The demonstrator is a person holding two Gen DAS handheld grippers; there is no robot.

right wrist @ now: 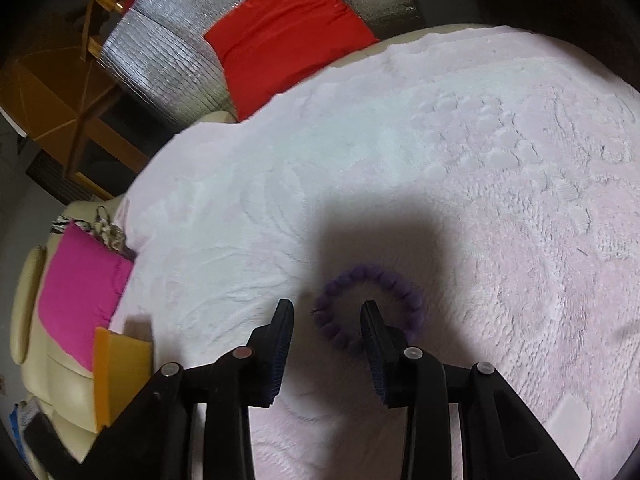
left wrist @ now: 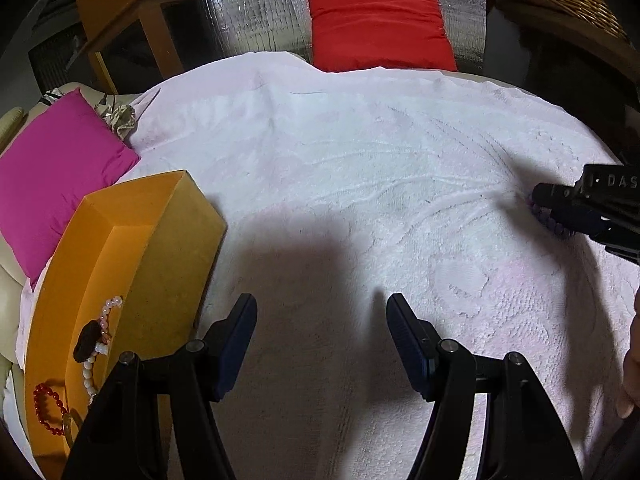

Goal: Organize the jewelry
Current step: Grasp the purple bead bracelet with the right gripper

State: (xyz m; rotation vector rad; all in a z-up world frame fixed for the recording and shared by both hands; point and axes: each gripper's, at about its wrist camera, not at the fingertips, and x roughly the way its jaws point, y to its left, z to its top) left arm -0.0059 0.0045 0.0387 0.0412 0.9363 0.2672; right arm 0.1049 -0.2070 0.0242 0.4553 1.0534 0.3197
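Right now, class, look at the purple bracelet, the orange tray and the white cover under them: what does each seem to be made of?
Purple bracelet: round matte beads, possibly stone or felted; blur leaves it open.
Orange tray: stiff board or foam, dull finish, thick flat walls with scuffed edges.
White cover: soft terry-like cloth, with raised looped patterns and creases.

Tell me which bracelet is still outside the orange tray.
The purple bracelet. It lies on the white towel at the right gripper, while the red bracelet and pearl bracelet sit in the tray.
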